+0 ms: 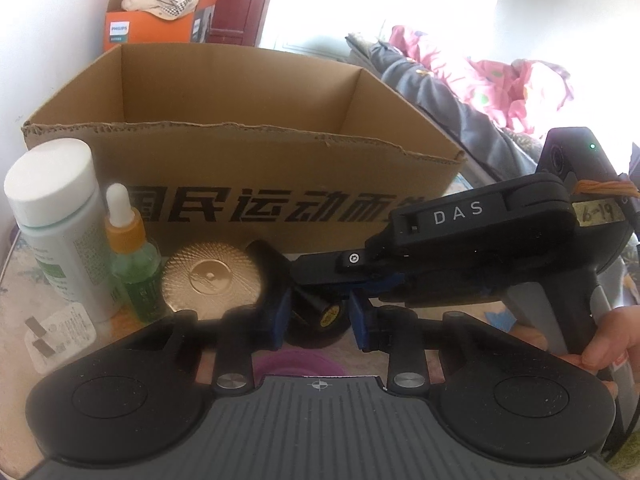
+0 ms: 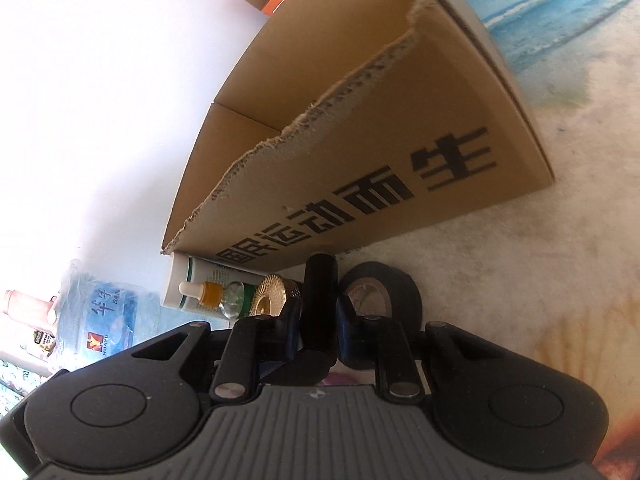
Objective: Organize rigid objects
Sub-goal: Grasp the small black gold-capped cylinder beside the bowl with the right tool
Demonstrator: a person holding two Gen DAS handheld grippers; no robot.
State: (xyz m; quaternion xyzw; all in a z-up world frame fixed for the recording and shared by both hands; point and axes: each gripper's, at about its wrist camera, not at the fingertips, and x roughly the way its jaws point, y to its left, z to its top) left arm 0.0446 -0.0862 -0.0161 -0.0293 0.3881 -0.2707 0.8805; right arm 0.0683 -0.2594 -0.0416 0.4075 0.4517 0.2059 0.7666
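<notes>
Two grippers are in play. My left gripper (image 1: 318, 316) is nearly shut around a black tape roll (image 1: 320, 318) on the patterned tabletop (image 2: 520, 240), its blue pads against the roll's sides. My right gripper (image 2: 318, 320) is clamped on a black cylindrical bar (image 2: 319, 304). Both sit just before the open brown cardboard box (image 1: 240, 160). Left of them stand a round gold lid (image 1: 212, 276), a green dropper bottle (image 1: 134, 264) and a white-capped bottle (image 1: 56, 220).
</notes>
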